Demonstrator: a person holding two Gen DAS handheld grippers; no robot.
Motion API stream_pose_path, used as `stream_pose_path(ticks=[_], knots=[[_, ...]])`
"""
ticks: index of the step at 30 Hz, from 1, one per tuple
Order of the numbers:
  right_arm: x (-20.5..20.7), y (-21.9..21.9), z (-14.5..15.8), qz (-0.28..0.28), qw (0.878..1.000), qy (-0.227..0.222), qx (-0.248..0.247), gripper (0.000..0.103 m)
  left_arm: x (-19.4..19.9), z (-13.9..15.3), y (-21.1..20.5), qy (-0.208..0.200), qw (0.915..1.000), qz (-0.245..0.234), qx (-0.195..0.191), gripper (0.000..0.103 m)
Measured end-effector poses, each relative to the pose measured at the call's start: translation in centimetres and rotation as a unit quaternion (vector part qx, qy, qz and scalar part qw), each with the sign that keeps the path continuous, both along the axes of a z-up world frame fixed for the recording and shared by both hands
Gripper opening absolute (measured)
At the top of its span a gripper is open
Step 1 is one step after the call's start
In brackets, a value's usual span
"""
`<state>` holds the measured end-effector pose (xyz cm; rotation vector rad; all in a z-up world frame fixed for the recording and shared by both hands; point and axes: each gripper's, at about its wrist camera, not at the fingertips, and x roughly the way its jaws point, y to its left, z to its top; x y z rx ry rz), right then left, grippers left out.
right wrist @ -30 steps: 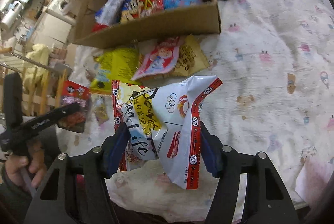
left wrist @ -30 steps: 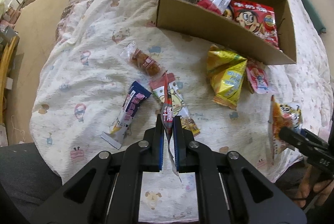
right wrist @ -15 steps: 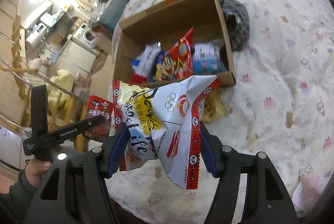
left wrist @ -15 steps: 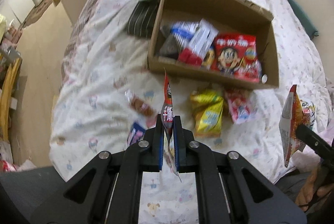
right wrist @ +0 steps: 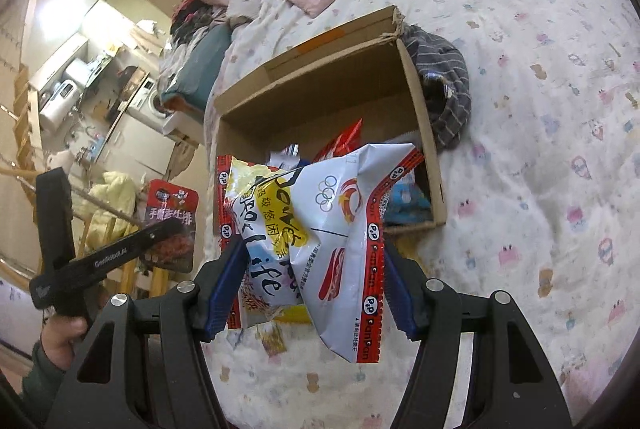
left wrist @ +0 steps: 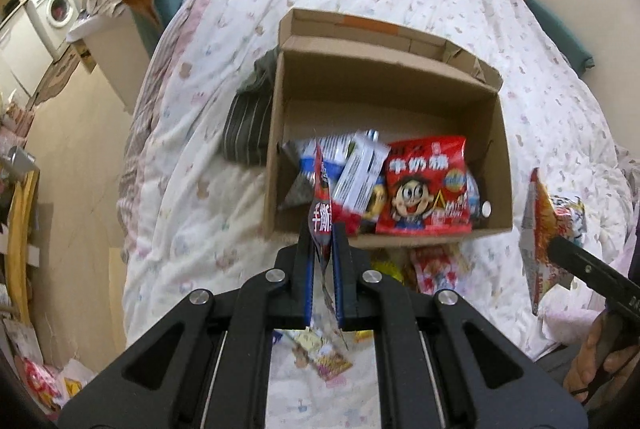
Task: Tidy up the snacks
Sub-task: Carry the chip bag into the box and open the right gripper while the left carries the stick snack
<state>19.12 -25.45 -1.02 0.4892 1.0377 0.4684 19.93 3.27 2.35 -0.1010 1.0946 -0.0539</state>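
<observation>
Patterned bedding (left wrist: 540,117) covers the bed ahead of both my grippers, with an open cardboard box (left wrist: 502,153) of snacks resting on it. My left gripper (left wrist: 322,249) is pressed together on a thin red sachet (left wrist: 322,205) standing edge-on, its top just before the box's near wall. My right gripper (right wrist: 314,269) stands wide, pinching a puffy white-and-yellow snack bag (right wrist: 320,225) held in front of the box. More packets (left wrist: 436,265) lie on the bedding below the left gripper, against the box.
</observation>
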Motion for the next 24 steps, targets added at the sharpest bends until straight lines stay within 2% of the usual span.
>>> stream_pose_path(ticks=[8,13,17,24], knots=[[5.0,0.3,0.9,-0.018,1.0,-0.012,-0.012,0.066,4.2,0.5,-0.8,-0.024,0.9996,-0.015,0.003,0.006],[8.3,0.0,-1.1,-0.036,0.999,-0.006,-0.021,0.066,6.3,0.3,-0.9,-0.062,0.9978,-0.023,-0.006,0.006],[9.3,0.6,-2.8,-0.029,0.999,-0.008,-0.018,0.066,7.0,-1.7,-1.2,-0.051,0.9981,-0.034,-0.007,0.006],[9.8,1.0,-3.1,-0.023,1.0,-0.021,0.005,0.066,7.5,-3.5,-1.5,-0.043,0.998,-0.046,0.003,0.006]])
